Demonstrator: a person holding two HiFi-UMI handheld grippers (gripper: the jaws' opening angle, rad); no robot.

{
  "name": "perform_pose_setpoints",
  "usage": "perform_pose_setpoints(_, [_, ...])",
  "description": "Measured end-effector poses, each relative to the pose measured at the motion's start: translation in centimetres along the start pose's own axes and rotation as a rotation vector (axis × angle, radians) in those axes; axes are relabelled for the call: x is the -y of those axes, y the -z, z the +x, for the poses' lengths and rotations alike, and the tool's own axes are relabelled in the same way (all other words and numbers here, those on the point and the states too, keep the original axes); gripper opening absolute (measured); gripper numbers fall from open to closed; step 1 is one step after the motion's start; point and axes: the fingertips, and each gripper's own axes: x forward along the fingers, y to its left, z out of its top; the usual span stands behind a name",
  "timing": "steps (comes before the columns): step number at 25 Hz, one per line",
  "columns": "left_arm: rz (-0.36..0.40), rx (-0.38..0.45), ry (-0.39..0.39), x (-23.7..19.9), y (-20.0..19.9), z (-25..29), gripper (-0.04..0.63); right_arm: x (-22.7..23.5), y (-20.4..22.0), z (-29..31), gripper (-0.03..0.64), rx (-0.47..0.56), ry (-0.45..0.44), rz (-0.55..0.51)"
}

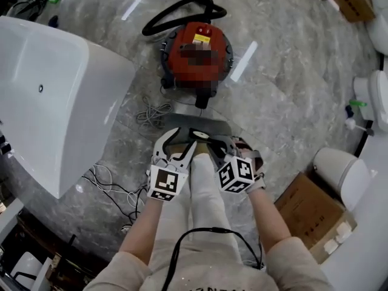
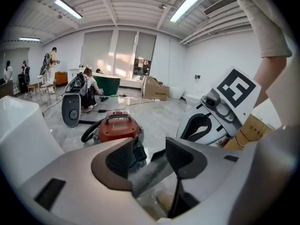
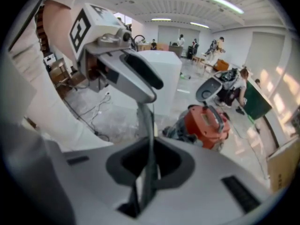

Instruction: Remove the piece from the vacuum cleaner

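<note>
The red canister vacuum cleaner (image 1: 197, 44) stands on the marble floor ahead of me, with its black hose (image 1: 182, 11) curling away behind it. A flat grey piece (image 1: 200, 125) with a black round spot is held in the air just in front of it, apart from the canister. My left gripper (image 1: 179, 145) grips it from the left and my right gripper (image 1: 221, 147) from the right. In the left gripper view the piece (image 2: 152, 172) spans both pads. In the right gripper view it (image 3: 148, 135) shows edge-on, pinched between nearly closed jaws, with the vacuum (image 3: 206, 123) beyond.
A white bathtub (image 1: 54, 96) fills the left side. Loose cables (image 1: 151, 114) lie on the floor beside it. Cardboard boxes (image 1: 309, 211) and white toilets (image 1: 342, 171) stand at the right. People are at the far end of the room in both gripper views.
</note>
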Motion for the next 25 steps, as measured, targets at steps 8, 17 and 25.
perform_pose_setpoints(8, [0.059, 0.043, 0.088, 1.2, -5.9, -4.1, 0.232, -0.1, -3.8, -5.6, 0.04, 0.036, 0.024, 0.023])
perform_pose_setpoints(17, [0.111, 0.05, 0.216, 3.6, -9.4, -7.8, 0.232, 0.3, -6.7, -10.0, 0.04, 0.063, 0.038, 0.022])
perform_pose_setpoints(25, [0.131, 0.122, 0.282, 3.8, -13.4, -10.2, 0.205, 1.0, -9.1, -13.7, 0.041, 0.087, 0.046, 0.035])
